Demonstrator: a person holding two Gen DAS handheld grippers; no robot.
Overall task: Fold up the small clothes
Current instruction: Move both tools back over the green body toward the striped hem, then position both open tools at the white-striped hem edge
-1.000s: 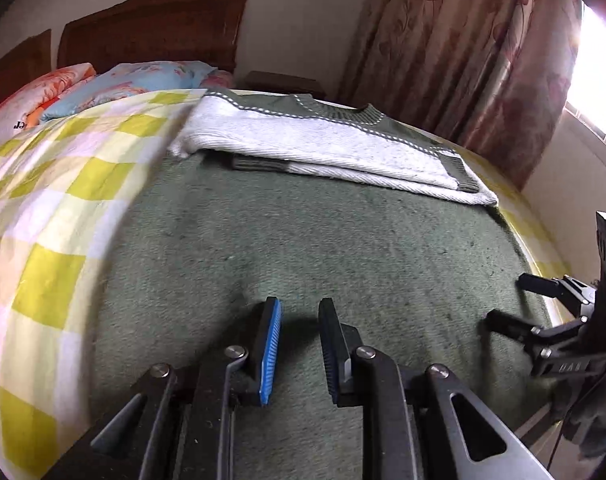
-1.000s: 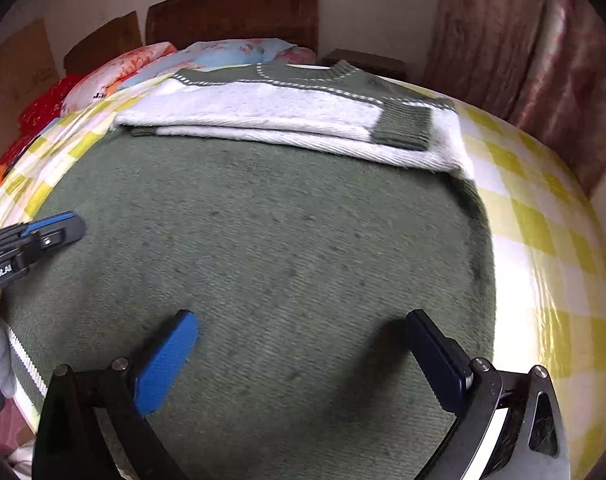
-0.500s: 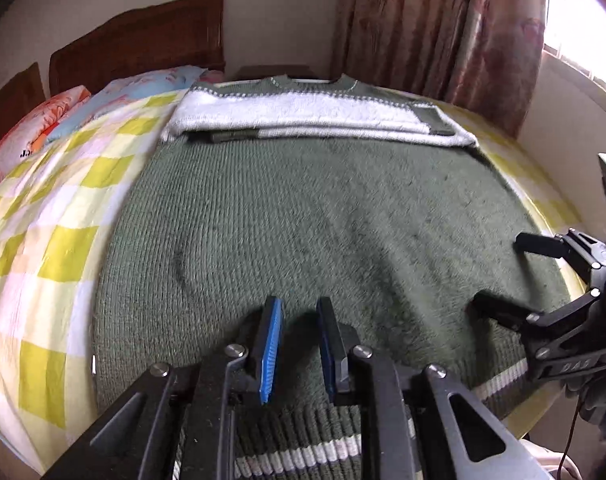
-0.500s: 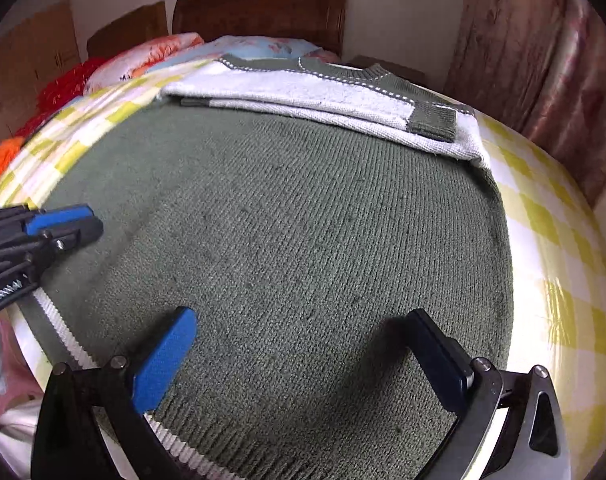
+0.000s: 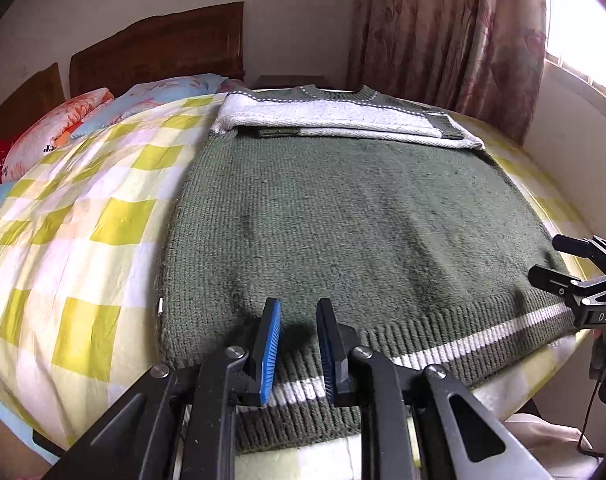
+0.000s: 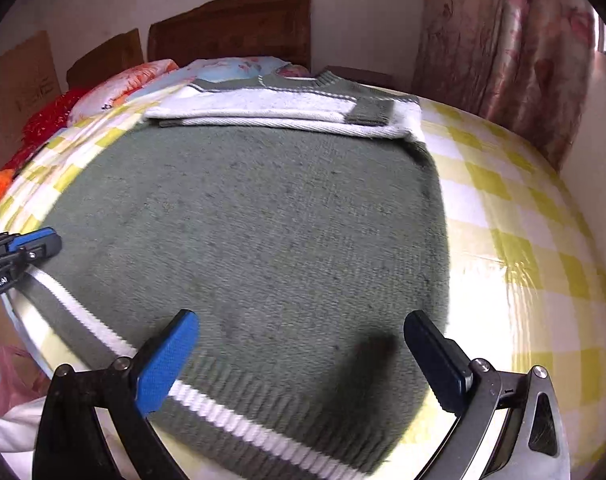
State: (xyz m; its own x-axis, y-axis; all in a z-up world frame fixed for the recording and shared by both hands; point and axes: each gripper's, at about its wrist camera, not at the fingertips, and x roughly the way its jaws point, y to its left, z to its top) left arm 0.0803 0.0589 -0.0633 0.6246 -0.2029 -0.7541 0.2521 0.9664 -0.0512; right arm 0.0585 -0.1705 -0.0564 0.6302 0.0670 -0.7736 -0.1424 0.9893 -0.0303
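A green knit sweater [image 5: 363, 216] lies flat on the bed, its white sleeves [image 5: 335, 120] folded across the chest at the far end. Its ribbed hem with a white stripe [image 5: 475, 340] is nearest me. My left gripper [image 5: 297, 344] hovers over the hem's left part, jaws narrowly apart and empty. My right gripper [image 6: 299, 356] is wide open above the hem's right part [image 6: 239, 420], holding nothing. The right gripper also shows in the left wrist view [image 5: 571, 264], and the left gripper's fingertips [image 6: 31, 242] show in the right wrist view.
The bed has a yellow and white checked sheet [image 5: 75, 216]. Pillows [image 5: 63, 128] and a wooden headboard [image 5: 159, 52] are at the far end. Floral curtains [image 5: 443, 32] hang at the back right. The bed's near edge [image 5: 515, 384] lies just below the hem.
Both grippers have pulled back toward the near bed edge, so the hem now shows beneath them. The jaws stand as before.
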